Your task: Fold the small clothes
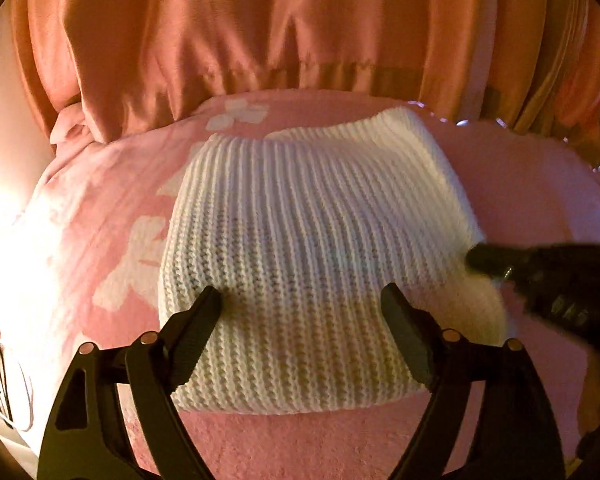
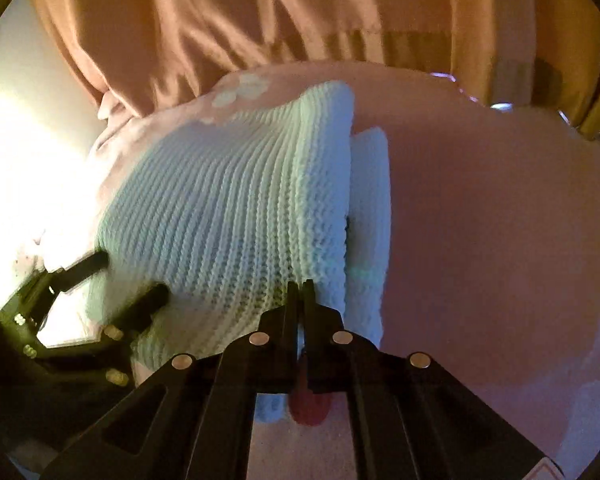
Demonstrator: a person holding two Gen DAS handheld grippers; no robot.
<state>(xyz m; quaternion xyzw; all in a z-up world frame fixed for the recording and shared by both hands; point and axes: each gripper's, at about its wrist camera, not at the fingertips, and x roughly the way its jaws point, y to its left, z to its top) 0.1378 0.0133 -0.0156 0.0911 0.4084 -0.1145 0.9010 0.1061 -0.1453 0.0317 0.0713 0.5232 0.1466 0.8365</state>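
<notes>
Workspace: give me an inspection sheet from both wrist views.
Surface: pink blanket with white flower print, covering the work area.
Job's things: white knit garment, folded in layers, lying on the blanket.
Clutter: eyeglasses at the left edge.
Grippers: left hand-held gripper open, fingers spread over the garment's near edge; right hand-held gripper shut on the garment's edge.
Cables: nothing seen.
Surroundings: orange satin curtain behind; bright glare at left.

Right gripper (image 2: 299, 286) — jaws pinched together — nips the folded white knit garment's (image 2: 236, 208) near edge.
</notes>
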